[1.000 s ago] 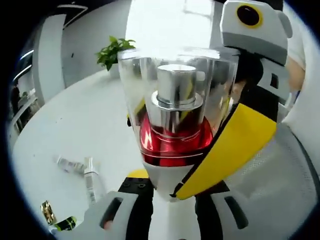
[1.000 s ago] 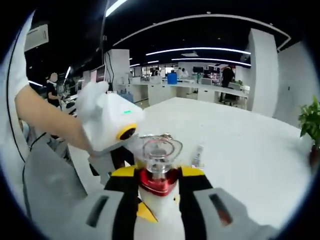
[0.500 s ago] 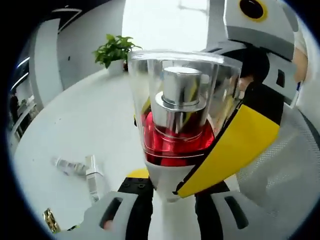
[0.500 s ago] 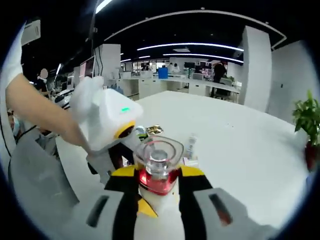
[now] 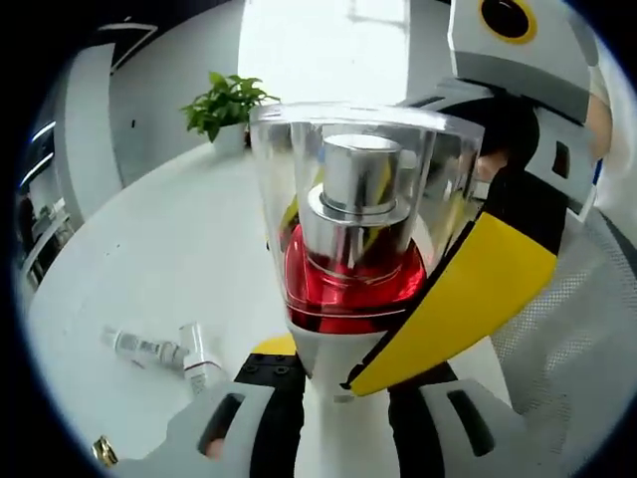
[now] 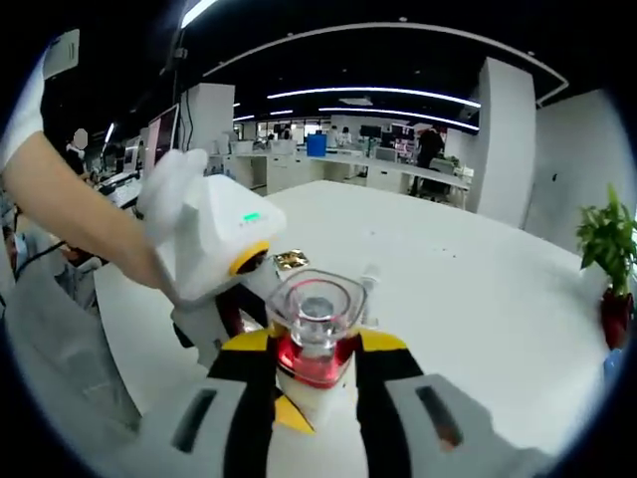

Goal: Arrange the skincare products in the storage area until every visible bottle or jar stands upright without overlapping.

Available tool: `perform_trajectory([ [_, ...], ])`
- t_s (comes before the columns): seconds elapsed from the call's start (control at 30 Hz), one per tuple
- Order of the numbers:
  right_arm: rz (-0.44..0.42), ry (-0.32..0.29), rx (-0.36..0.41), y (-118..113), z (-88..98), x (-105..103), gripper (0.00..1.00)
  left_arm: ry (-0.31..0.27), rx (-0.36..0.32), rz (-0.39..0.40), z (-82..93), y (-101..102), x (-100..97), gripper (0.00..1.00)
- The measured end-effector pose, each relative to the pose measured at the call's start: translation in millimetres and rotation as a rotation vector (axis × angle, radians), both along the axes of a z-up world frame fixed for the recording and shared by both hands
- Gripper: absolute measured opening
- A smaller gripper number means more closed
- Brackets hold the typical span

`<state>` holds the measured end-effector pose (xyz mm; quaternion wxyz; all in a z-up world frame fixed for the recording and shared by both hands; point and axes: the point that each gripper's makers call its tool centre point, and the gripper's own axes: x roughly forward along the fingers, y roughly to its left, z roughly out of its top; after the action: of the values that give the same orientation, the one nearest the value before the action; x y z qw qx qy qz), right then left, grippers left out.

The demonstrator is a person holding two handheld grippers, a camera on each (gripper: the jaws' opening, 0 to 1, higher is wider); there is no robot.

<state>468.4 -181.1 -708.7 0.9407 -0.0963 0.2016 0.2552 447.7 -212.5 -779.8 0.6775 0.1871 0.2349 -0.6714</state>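
One red bottle [image 5: 348, 289] with a clear cap, two small tubes [image 5: 149, 349] lying at eight o'clock, one gold-topped item [image 6: 291, 260], one potted plant [image 5: 224, 100], two grippers [image 5: 328, 418].

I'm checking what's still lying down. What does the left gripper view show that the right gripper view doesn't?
Left gripper view: two small tubes lying flat on the white table. Right gripper view: a person's forearm and office desks behind. Both: the red bottle with a clear cap, held between the left tool and right tool, and a potted plant.
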Motion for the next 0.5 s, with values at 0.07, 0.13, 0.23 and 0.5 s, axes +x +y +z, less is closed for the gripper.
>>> perform_trajectory([
  [0.07, -0.004, -0.005, -0.004, 0, -0.1, 4, 0.3, -0.001, 0.003, -0.006, 0.0, -1, 5.0, 0.29],
  [0.13, -0.01, -0.006, -0.004, -2, 0.2, 9, 0.3, -0.005, 0.011, -0.014, -0.3, -2, 10.0, 0.29],
  [0.23, -0.014, -0.009, -0.005, -5, 0.6, 17, 0.3, -0.01, 0.016, -0.022, 0.7, -5, 16.2, 0.29],
  [0.5, -0.02, -0.013, -0.011, -9, 0.5, 35, 0.3, -0.003, 0.002, -0.007, 1.8, -11, 36.9, 0.29],
])
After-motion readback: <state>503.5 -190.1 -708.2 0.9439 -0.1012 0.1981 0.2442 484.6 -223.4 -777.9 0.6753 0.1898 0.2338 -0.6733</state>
